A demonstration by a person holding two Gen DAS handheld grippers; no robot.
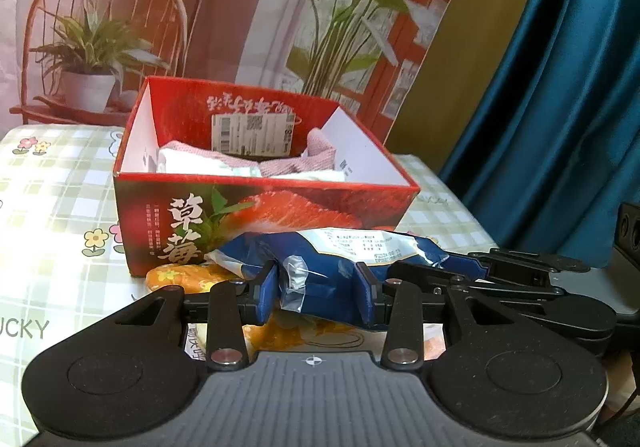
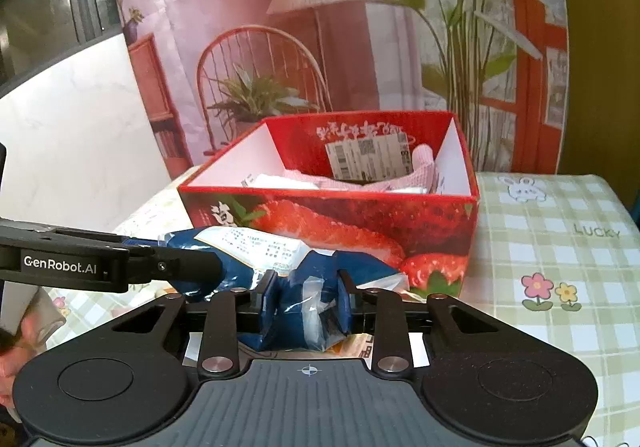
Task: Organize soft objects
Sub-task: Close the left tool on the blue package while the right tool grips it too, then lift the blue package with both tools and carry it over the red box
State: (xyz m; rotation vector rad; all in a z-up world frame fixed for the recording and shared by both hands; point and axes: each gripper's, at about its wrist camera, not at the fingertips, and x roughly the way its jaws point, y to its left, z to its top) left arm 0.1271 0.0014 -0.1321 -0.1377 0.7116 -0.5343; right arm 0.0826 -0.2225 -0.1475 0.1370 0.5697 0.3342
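A soft blue plastic packet point(image 1: 320, 271) with a white label lies in front of the red strawberry box point(image 1: 256, 215). My left gripper point(image 1: 318, 287) is shut on one end of the blue packet. My right gripper point(image 2: 306, 293) is shut on the other end of the blue packet point(image 2: 304, 287), in front of the box point(image 2: 360, 223). Each gripper shows side-on in the other's view. Pink checked cloth point(image 1: 296, 163) and white soft packs point(image 1: 188, 163) lie inside the box. An orange packet point(image 1: 180, 277) lies under the blue one.
The box stands on a table with a green checked cloth point(image 2: 560, 247) printed with flowers. A printed backdrop with a chair and plants point(image 1: 240, 27) hangs behind. A teal curtain point(image 1: 560, 87) hangs at the right. A white wall point(image 2: 72, 135) is at the left.
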